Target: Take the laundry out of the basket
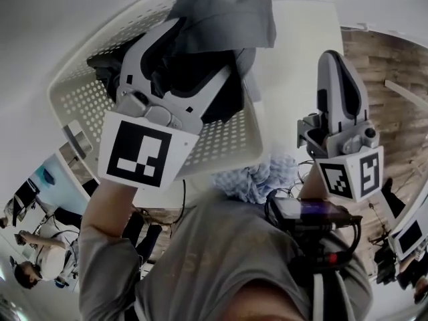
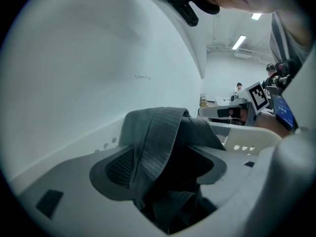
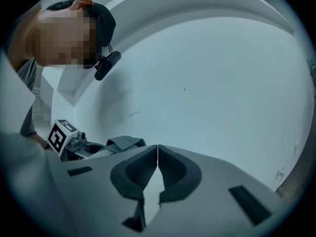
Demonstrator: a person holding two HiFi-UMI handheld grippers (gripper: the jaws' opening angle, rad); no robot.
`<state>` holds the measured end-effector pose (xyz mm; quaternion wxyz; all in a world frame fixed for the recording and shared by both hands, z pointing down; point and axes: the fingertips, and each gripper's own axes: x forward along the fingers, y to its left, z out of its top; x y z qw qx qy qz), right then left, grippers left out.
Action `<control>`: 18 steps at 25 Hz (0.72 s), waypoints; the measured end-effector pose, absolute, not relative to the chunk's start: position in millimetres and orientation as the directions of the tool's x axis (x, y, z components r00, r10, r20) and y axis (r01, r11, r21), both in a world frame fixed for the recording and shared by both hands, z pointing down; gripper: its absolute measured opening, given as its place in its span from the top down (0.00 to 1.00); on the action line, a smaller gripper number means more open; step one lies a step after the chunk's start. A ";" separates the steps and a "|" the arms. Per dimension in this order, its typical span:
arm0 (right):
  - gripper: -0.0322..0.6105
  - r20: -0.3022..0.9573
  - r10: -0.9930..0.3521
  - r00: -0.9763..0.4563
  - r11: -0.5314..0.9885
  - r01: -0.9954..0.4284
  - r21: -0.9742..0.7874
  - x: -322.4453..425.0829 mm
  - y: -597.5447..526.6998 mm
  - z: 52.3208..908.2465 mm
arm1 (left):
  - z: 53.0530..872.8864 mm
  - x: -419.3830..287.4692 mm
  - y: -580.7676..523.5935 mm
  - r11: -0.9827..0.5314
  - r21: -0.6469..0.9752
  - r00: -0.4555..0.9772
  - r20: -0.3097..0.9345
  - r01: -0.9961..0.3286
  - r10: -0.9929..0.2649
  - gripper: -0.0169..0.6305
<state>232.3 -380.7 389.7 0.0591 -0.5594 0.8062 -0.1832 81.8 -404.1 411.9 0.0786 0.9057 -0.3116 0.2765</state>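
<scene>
Garment (image 2: 158, 137), grey, sits between spread left gripper (image 2: 168, 174) jaws; right gripper (image 3: 157, 157) jaws pressed together, empty.

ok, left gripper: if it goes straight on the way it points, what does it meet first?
The grey garment, which lies in the basket and sits between the open fingers of the left gripper. Whether the pads touch it yet is unclear.

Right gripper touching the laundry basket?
Apart. Head view shows the right gripper off to the right of the basket, plain gap between them.
</scene>
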 end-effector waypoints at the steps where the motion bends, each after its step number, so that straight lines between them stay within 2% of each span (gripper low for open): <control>1: 0.94 0.114 -0.925 -0.363 0.301 -0.881 -0.364 234.0 -379.7 391.7 | 415.0 80.4 -405.0 -0.792 -0.022 0.651 0.555 -0.611 -0.518 0.48; 4: 0.94 0.122 -0.927 -0.353 0.289 -0.884 -0.366 236.8 -376.1 395.9 | 423.6 76.9 -403.2 -0.798 -0.019 0.647 0.573 -0.603 -0.503 0.48; 5: 0.94 0.123 -0.928 -0.353 0.288 -0.885 -0.366 236.8 -375.3 396.1 | 425.7 76.6 -402.6 -0.799 -0.022 0.644 0.578 -0.601 -0.501 0.52; 8: 0.94 0.121 -0.927 -0.354 0.291 -0.886 -0.361 236.0 -374.8 392.8 | 429.5 74.5 -406.1 -0.782 -0.042 0.614 0.593 -0.622 -0.521 0.78; 10: 0.94 0.115 -0.927 -0.357 0.296 -0.885 -0.360 235.4 -374.1 388.8 | 429.6 73.4 -408.8 -0.768 -0.039 0.604 0.594 -0.639 -0.532 0.89; 13: 0.94 0.095 -0.927 -0.363 0.309 -0.882 -0.356 233.4 -371.4 379.7 | 422.0 68.8 -411.1 -0.752 -0.044 0.598 0.576 -0.658 -0.557 0.91; 18: 0.94 0.060 -0.925 -0.375 0.334 -0.879 -0.340 226.2 -360.1 355.7 | 381.1 44.9 -411.8 -0.671 -0.080 0.553 0.499 -0.737 -0.667 0.91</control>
